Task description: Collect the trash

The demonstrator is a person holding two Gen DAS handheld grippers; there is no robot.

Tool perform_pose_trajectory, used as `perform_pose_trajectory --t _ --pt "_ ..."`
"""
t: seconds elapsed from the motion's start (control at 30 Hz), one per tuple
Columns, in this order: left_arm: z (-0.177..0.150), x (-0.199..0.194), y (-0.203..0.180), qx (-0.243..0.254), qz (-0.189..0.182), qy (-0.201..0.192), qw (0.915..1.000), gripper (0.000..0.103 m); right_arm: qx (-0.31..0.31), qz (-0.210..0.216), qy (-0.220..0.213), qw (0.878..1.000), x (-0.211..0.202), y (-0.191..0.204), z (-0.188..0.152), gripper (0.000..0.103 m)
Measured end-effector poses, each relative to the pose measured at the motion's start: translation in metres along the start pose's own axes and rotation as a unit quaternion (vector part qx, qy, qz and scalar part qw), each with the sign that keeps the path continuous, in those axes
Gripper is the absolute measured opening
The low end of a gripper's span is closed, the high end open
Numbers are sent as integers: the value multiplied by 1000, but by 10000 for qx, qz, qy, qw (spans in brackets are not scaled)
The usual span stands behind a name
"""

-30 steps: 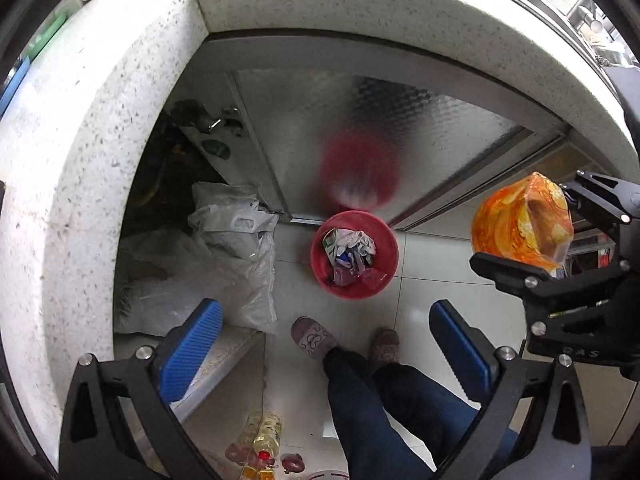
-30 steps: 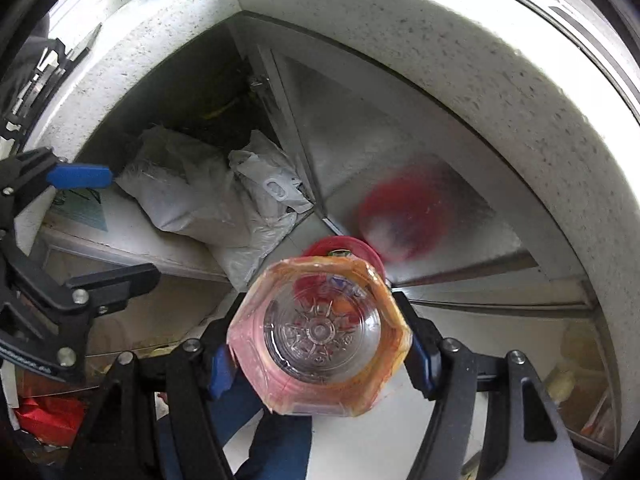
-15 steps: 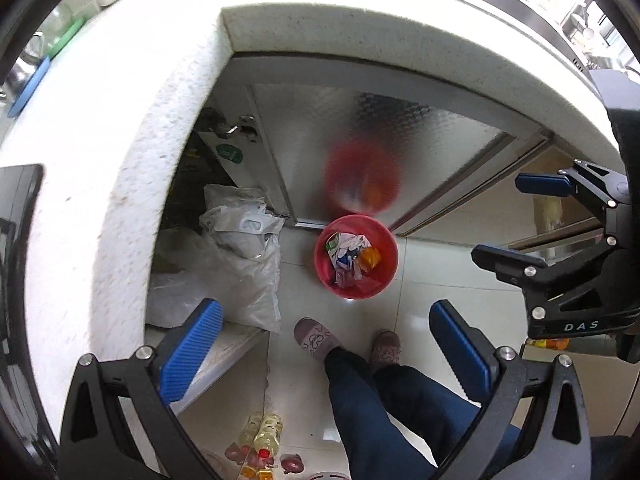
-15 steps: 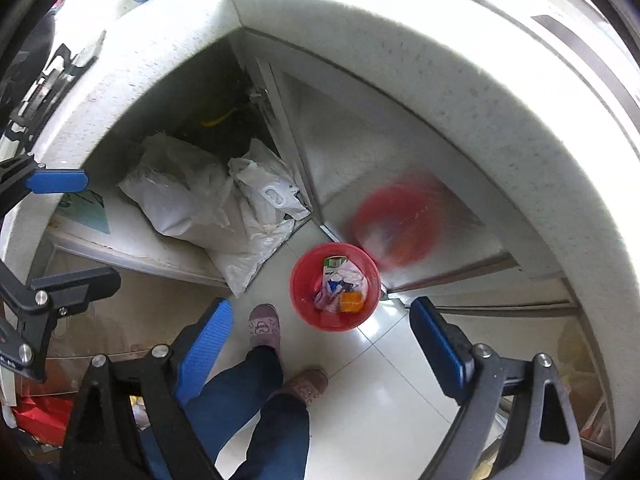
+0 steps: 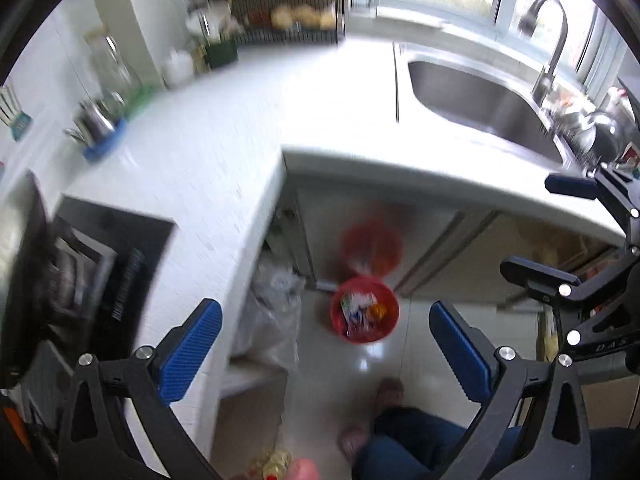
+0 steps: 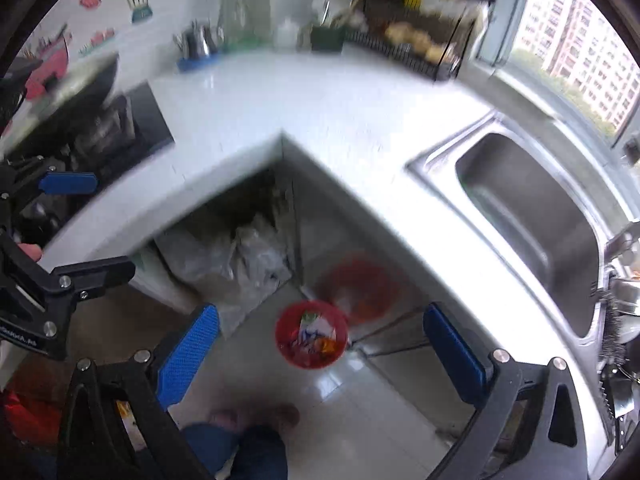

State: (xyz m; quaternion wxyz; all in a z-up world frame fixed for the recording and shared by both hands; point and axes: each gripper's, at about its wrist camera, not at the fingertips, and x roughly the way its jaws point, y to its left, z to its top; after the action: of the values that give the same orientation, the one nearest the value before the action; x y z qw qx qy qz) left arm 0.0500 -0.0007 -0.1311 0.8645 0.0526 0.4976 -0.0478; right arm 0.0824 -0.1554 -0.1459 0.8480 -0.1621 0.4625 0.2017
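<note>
Both grippers are held high above the white countertop (image 5: 224,152), and both are empty. The left gripper (image 5: 324,340) is seen with its blue pads spread wide, nothing between them; the right gripper (image 6: 320,344) is likewise spread wide and bare. The red bin (image 5: 364,310) stands on the tiled floor below the counter's inner corner, just in front of the metal cabinet door (image 5: 344,216), in which its red reflection is seen. Wrappers and an orange piece of trash (image 5: 377,311) lie inside it.

The step in hand is judged to be a search for the next piece of trash. It is best done with the jaws kept open and the cameras swept slowly over the countertop, since both views are blurred and small litter could be missed. The sink (image 5: 476,104) at the far right and the rack (image 6: 412,48) at the far edge are judged worth checking; no loose trash can be made out on the bare counter.

Against the frame one second back, the orange-wrapped bottle is no longer pinched in the right gripper; an orange item is now seen in the bin. Both grippers have been raised and tilted up, so that the counter, sink and window are brought into view where only the counter's edge and the floor were shown.
</note>
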Motion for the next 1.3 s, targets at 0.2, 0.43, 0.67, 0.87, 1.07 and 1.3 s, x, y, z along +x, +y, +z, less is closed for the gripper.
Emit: perform_pose_trajectory --t 0.2,0.43,0.67,0.87,1.07,1.3 --pt "10 -76 4 55 -96 -828 9965 103 325 -312 -638 9969 -79 8 10 102" --pt "-4 -156 -3 201 -225 -1572 9871 103 489 -652 -1182 9896 -156 29 3 102" --pt "-30 -213 -9 327 -235 -1958 9798 103 609 -804 -1484 9838 -199 53 -14 102" --pt "-49 -234 -3 194 -293 -2068 9777 103 650 -895 -1631 9804 -219 65 -31 102" --pt "-65 -249 -7 265 -266 -2123 9765 103 671 -938 -1700 9787 -231 75 -41 102" --pt "-73 -260 -8 338 -280 -2133 9760 103 800 -1012 -1779 9756 -242 81 -46 102"
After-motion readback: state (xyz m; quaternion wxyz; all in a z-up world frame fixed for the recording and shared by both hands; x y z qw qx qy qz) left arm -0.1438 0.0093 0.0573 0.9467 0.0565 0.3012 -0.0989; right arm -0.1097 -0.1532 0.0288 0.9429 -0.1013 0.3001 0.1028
